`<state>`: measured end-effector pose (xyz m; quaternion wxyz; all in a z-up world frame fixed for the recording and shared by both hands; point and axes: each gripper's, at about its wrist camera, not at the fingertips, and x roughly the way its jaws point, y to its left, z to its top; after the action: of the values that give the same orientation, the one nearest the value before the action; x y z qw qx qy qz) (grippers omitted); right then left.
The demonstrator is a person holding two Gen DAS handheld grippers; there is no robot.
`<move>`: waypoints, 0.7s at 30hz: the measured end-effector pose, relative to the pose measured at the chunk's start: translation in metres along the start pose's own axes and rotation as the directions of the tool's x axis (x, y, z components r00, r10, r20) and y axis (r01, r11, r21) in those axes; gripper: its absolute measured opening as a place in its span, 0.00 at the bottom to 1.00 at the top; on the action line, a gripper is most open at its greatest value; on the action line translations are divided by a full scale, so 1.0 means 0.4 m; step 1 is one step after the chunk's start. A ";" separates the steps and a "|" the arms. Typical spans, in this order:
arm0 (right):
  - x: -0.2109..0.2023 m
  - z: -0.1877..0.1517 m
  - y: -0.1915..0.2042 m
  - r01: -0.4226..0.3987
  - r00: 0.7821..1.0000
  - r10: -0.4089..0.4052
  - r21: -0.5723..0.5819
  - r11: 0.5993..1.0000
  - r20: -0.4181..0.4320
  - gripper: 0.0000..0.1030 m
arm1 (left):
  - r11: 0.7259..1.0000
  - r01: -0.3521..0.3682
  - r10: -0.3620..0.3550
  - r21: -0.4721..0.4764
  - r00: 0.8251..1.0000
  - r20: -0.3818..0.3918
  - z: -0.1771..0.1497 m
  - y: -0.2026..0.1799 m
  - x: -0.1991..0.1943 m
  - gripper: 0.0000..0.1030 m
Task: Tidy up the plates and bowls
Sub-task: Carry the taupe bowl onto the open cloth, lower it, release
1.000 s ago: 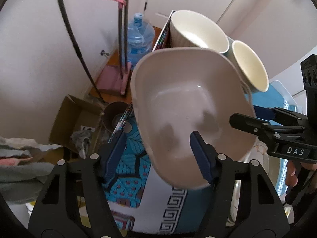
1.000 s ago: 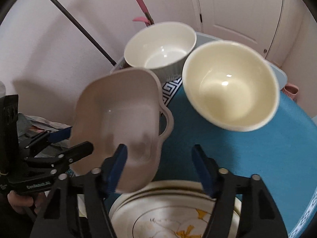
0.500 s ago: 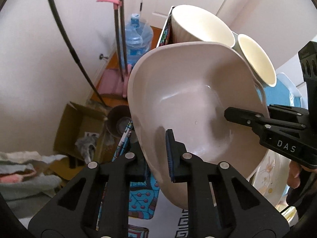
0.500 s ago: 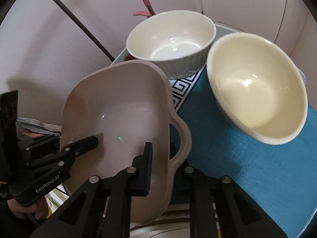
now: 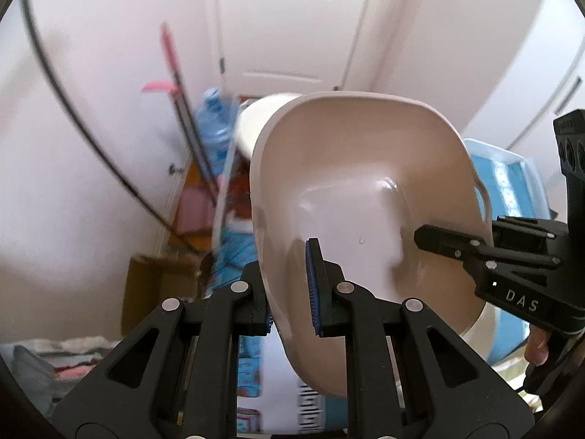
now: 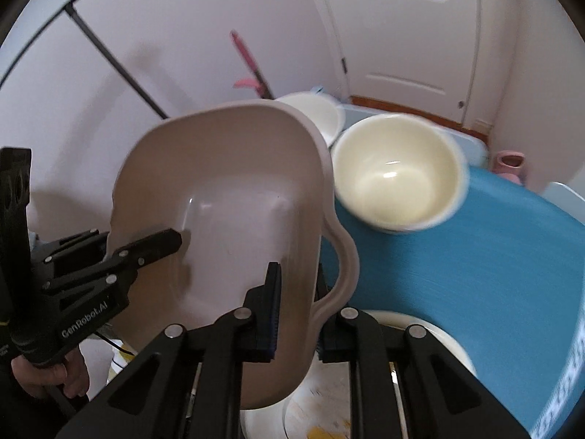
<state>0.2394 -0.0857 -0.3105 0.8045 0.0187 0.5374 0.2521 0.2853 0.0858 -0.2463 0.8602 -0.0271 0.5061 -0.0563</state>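
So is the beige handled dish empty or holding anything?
Empty: the beige handled dish shows a bare glossy bottom in both wrist views, apart from one tiny droplet-like speck.

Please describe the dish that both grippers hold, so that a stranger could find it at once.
Above the blue tablecloth, in front of two round bowls, the beige dish hangs between the left gripper and right gripper. Unlike the bowls, it is oblong with a loop handle.

Blue-clothed table point(image 6: 493, 267) with 2 bowls point(image 6: 396, 179), 1 plate point(image 6: 449, 347).
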 end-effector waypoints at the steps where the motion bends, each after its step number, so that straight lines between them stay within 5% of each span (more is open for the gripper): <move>1: -0.032 -0.011 -0.019 0.010 1.000 -0.010 0.017 1.000 0.016 0.14 | 1.000 0.009 -0.009 0.018 1.000 0.006 0.007 -0.028 -0.010 0.12; 14: -0.386 -0.253 -0.374 0.132 0.985 -0.153 0.209 0.969 0.084 0.14 | 0.970 0.161 -0.157 0.183 0.987 -0.037 -0.030 -0.536 -0.031 0.12; 21: -0.486 -0.395 -0.560 0.195 0.973 -0.222 0.283 0.939 0.065 0.14 | 0.947 0.239 -0.221 0.214 0.969 -0.106 -0.097 -0.798 0.036 0.12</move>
<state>0.1303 -0.4019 -0.2783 0.8413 0.0849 0.5266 0.0873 0.2361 -0.2324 -0.2444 0.8240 0.0138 0.5243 -0.2143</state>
